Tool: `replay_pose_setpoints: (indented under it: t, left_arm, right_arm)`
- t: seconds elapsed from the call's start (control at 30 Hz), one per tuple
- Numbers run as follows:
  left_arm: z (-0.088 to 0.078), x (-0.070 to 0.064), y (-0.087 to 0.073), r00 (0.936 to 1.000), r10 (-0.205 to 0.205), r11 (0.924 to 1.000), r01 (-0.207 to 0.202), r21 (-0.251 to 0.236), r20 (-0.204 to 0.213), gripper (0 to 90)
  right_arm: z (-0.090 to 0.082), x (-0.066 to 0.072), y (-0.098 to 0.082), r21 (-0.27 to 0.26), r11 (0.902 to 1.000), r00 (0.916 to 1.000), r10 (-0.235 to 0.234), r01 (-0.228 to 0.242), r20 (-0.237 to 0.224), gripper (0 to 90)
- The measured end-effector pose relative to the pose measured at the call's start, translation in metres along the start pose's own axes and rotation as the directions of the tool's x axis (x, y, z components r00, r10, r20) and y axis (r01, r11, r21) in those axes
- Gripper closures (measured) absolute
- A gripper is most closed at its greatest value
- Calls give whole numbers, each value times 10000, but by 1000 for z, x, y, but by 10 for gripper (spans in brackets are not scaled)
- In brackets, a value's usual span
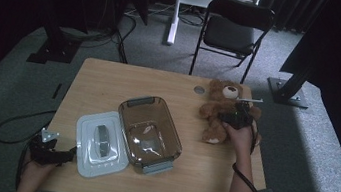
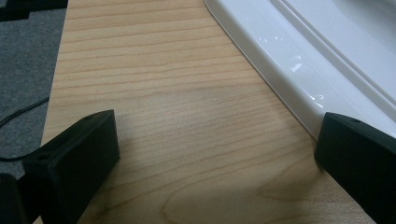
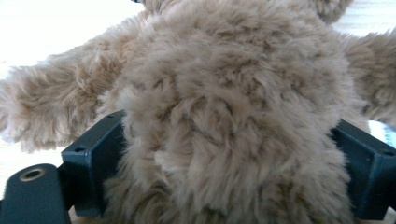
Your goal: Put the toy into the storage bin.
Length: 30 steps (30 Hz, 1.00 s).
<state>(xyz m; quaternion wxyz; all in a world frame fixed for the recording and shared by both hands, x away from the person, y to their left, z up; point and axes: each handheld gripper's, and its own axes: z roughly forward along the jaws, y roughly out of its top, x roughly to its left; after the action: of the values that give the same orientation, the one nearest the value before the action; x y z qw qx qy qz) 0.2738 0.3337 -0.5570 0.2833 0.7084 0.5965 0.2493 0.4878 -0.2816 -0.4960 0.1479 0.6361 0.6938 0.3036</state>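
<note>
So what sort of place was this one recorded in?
Probably a lab or studio set up for recording, not a home: a light wooden table stands on grey carpet, with black curtains behind, a black folding chair and cables on the floor.

Teddy bear (image 3: 233,116): head, arm ends, legs cut off by frame edges in right gripper view; belly hidden behind right tool (image 1: 239,117) in high view.
White lid (image 2: 317,60): far part cut off in left gripper view.
Right tool jaw tips: buried in fur, contact unclear.
Left tool (image 1: 52,152): small, dim; jaw gap unreadable in high view.
</note>
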Motion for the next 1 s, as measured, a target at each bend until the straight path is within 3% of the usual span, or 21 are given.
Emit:
replay_pose_setpoints:
  t: [0.03,0.1,0.23,0.37,0.47,1.0]
  left_arm:
    - [0,0,0,10000,-2,10000,2,-4,1,5]
    - [0,0,0,10000,-2,10000,2,1,-2,5]
    - [0,0,0,10000,-4,10000,4,-3,1,5]
    - [0,0,0,10000,-1,10000,1,-1,2,5]
    - [0,0,0,10000,-2,10000,2,-2,1,5]
    - [0,0,0,10000,0,10000,0,0,2,5]
  right_arm:
    - [1,0,-1,-5,10000,10000,27,-27,4,105]
    - [1,-1,-2,45,9999,9998,142,-143,121,212]
    - [-4,1,-5,-226,9990,9986,-370,379,374,435]
    - [-7,2,-5,-500,9969,9974,-582,603,416,553]
    - [-12,4,-3,-580,9946,9944,-823,862,661,606]
    - [-35,6,-9,-961,9934,9970,-581,629,517,638]
